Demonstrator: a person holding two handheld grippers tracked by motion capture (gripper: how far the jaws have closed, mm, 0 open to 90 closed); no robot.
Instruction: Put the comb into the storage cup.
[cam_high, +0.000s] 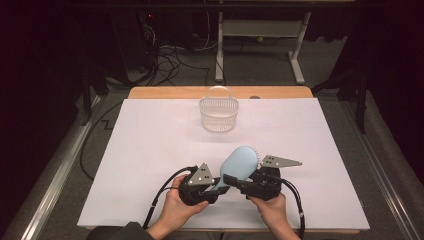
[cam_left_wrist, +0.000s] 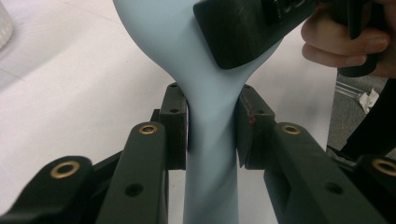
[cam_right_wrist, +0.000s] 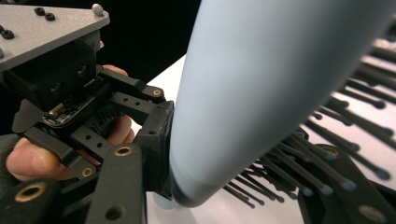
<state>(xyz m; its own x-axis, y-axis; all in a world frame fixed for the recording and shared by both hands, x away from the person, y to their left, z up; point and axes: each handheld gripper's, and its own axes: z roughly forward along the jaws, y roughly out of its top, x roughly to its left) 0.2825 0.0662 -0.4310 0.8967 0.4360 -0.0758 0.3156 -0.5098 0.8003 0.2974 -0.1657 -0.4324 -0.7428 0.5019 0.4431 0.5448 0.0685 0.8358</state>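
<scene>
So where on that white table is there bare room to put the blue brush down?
Bare white sheet lies left of the basket, to its right, and between it and the hairbrush. The near edge is crowded: left gripper and right gripper both clamp the brush.

Left gripper (cam_high: 218, 186) and right gripper (cam_high: 235, 181) clamped, tips almost together, low above table's near edge.
</scene>
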